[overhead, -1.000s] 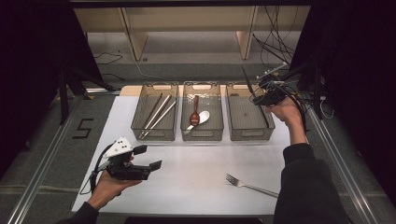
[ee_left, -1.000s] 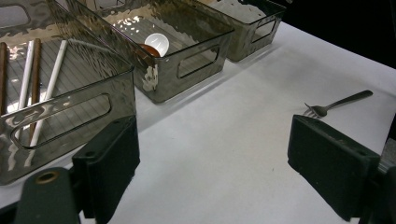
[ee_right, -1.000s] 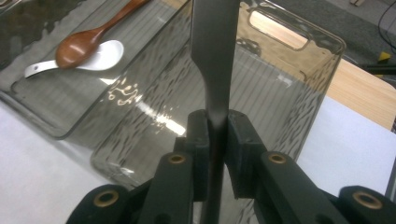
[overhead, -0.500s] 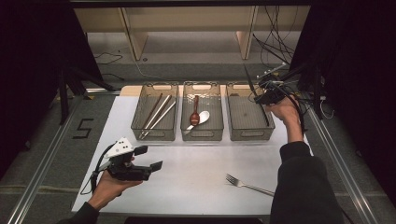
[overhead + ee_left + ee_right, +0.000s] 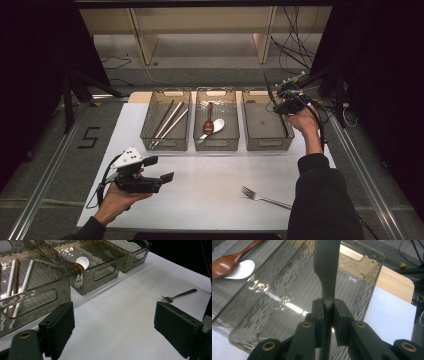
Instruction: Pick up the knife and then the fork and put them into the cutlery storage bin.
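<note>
Above the right-hand bin [image 5: 267,127], right gripper [image 5: 327,312] clamped tight on a dark flat utensil [image 5: 325,267], blade rising over the bin's ribbed floor. Near the table's [image 5: 210,185] front left, left gripper [image 5: 159,170] held low, jaws spread wide, nothing between. Fork [image 5: 265,198] lying apart at front right.

I read just 1 marking from here: a black numeral 5 [image 5: 89,137] taped on the grey floor [image 5: 45,150] left of the white table [image 5: 210,190]. Nothing else carries legible text.
</note>
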{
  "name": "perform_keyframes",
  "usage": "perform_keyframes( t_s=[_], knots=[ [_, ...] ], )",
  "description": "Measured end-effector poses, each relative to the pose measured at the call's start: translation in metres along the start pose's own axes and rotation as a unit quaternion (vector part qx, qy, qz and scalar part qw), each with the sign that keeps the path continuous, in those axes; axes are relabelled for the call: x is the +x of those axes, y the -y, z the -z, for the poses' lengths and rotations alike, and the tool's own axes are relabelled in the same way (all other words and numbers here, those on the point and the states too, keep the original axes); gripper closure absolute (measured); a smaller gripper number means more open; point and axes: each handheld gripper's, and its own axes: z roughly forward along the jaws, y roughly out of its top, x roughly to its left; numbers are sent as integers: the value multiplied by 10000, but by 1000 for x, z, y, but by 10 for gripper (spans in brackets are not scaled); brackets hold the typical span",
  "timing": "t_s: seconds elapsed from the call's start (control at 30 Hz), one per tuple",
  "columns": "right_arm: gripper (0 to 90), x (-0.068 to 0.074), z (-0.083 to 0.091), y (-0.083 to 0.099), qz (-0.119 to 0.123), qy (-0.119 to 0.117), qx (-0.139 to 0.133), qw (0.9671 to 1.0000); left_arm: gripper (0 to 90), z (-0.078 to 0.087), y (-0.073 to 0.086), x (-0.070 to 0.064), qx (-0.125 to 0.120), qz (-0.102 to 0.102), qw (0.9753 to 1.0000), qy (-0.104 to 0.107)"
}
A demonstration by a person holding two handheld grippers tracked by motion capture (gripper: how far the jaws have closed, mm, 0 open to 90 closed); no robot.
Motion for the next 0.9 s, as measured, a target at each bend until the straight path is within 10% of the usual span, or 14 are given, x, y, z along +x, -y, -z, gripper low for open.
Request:
perform_keyframes(
  t_s=[0.9],
  knots=[
    [755,7,-22,18,6,4,15,10000,160,-1,1,2,23,55,10000,-41]
  ],
)
